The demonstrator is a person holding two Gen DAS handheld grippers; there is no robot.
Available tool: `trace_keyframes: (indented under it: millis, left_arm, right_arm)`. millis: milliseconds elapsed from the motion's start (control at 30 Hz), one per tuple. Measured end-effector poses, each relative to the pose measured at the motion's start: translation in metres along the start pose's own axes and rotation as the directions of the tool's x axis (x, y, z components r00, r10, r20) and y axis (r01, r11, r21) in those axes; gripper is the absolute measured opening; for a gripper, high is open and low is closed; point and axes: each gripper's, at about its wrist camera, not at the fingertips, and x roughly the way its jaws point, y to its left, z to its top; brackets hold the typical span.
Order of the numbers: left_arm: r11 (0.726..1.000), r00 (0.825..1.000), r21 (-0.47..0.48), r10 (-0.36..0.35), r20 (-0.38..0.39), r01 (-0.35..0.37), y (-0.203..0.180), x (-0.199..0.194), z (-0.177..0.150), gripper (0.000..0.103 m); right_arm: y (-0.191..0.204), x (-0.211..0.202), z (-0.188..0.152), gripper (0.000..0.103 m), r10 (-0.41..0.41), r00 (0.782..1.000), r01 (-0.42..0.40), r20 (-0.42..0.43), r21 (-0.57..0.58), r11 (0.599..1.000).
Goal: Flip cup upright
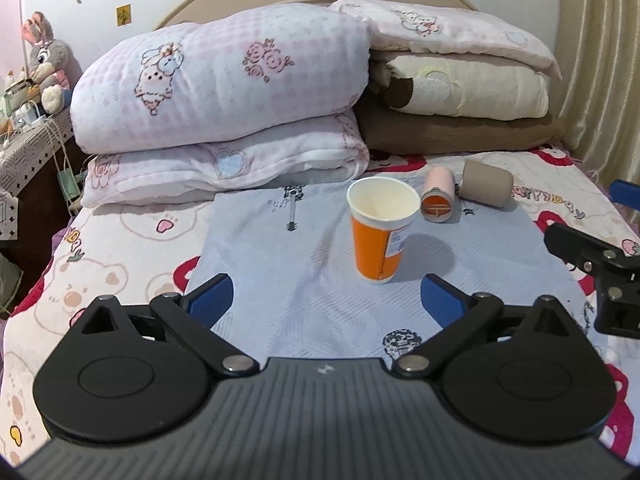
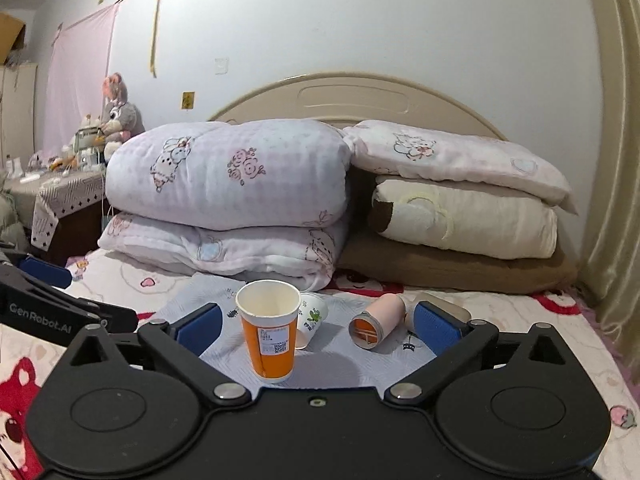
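Both jaws are seen spread wide and empty: the left gripper (image 1: 326, 294) and right gripper (image 2: 318, 326) are held back, short of the orange cup (image 2: 269, 334). That cup is found upright on the blue cloth (image 1: 272, 264), mouth up. Just behind it a white cup (image 2: 311, 318) is lying tipped; further right of it a pink cup (image 2: 378, 320) and a grey cup (image 1: 486, 184) are also down. One flip looks done; next, a fallen cup must be approached and pinched at its wall.
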Motion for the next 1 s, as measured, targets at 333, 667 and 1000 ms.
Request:
trace_keyframes:
  millis: [333, 667, 1000]
  left_arm:
    - [0.999, 0.999, -0.016, 0.034, -0.017, -0.034, 0.010, 0.004, -0.008, 0.103]
    - [0.999, 0.998, -0.028, 0.030, -0.050, -0.031, 0.011, 0.002, -0.009, 0.103]
    - [0.996, 0.992, -0.037, 0.074, -0.107, -0.079, 0.018, 0.016, -0.010, 0.103]
  right_arm:
    - [0.006, 0.007, -0.008, 0.103, -0.009, 0.997, 0.012, -0.080, 0.038, 0.999]
    - [0.007, 0.010, -0.008, 0.103, -0.022, 0.992, 0.029, -0.124, 0.056, 0.998]
    - [0.007, 0.011, -0.008, 0.103, -0.036, 0.989, 0.046, -0.142, 0.071, 0.996]
